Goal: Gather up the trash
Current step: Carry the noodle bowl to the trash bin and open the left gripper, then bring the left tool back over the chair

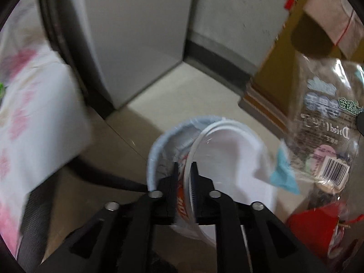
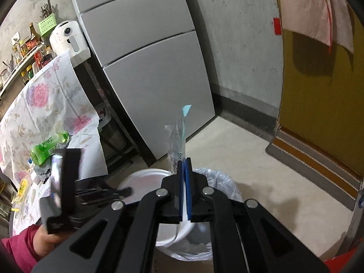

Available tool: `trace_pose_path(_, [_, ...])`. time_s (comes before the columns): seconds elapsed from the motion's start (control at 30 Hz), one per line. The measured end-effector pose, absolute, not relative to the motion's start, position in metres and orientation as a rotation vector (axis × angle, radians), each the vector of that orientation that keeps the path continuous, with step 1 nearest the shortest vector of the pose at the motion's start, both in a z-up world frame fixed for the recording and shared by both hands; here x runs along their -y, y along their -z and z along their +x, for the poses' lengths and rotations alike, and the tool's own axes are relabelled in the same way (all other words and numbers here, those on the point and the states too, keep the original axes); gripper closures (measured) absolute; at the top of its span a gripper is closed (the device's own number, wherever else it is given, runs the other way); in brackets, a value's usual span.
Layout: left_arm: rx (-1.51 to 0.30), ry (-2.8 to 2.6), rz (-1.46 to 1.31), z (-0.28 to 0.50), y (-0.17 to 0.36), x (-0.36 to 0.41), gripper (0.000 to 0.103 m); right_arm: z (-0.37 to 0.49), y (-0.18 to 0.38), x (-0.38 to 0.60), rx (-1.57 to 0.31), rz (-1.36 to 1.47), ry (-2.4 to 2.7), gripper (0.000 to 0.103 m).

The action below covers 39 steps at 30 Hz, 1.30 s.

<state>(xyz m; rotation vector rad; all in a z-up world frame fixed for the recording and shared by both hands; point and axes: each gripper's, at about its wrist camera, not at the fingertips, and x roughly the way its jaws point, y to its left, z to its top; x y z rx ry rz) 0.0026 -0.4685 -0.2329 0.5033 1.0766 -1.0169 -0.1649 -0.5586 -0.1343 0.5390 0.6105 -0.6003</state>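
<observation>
Cup [image 1: 218, 159] gripped by left gripper [image 1: 184, 170] over lined bin [image 2: 223, 182]; wrapper [image 2: 178, 136] clamped in right gripper [image 2: 184, 173]. Neither released. Bottle [image 2: 49, 146] uncollected on table.

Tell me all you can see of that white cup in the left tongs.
The cup is a white, thin-walled disposable bowl-cup, like an instant-noodle tub, with red-orange print on its outer wall. It is tipped, its wide round mouth facing the left camera, and looks empty inside. The left tongs straddle its rim, one finger inside, one outside; whether the pads still press is unclear. It hangs over the lined bin. In the right view, the cup sits above the bin's mouth, beside the right tongs' clear wrapper.
</observation>
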Motion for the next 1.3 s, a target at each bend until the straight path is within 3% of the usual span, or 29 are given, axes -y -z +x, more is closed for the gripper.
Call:
trace_pose_path(0.03, [-1.077,1.025,0.507,0.001,0.235,0.470,0.064,-0.160,0.143,0.562,-0.627,0.555,0.595,0.100])
trace_pose_path(0.1, [-1.061,1.041,0.484,0.002,0.233,0.463,0.047,-0.152,0.156,0.567,-0.656,0.581,0.584,0.100])
trace_pose_path(0.17, [-1.051,1.043,0.464,0.012,0.228,0.456,0.040,-0.143,0.169,0.569,-0.693,0.594,0.578,0.100])
trace_pose_path(0.3, [-1.012,0.988,0.439,0.025,0.215,0.439,0.040,-0.123,0.208,0.571,-0.805,0.648,0.555,0.099])
trace_pose_path(0.43, [-0.996,0.933,0.386,0.040,0.203,0.417,0.040,-0.113,0.235,0.577,-0.866,0.707,0.550,0.064])
trace_pose_path(0.63, [-0.962,0.916,0.348,0.042,0.184,0.396,0.040,-0.119,0.208,0.567,-0.836,0.634,0.604,0.064])
trace_pose_path(0.93, [-0.842,0.924,0.323,0.025,0.144,0.353,0.039,-0.125,0.111,0.517,-0.676,0.422,0.591,0.064])
trace_pose_path(1.3, [-0.791,0.617,0.281,0.034,0.111,0.226,0.038,-0.088,0.067,0.429,-0.658,0.286,0.315,0.064])
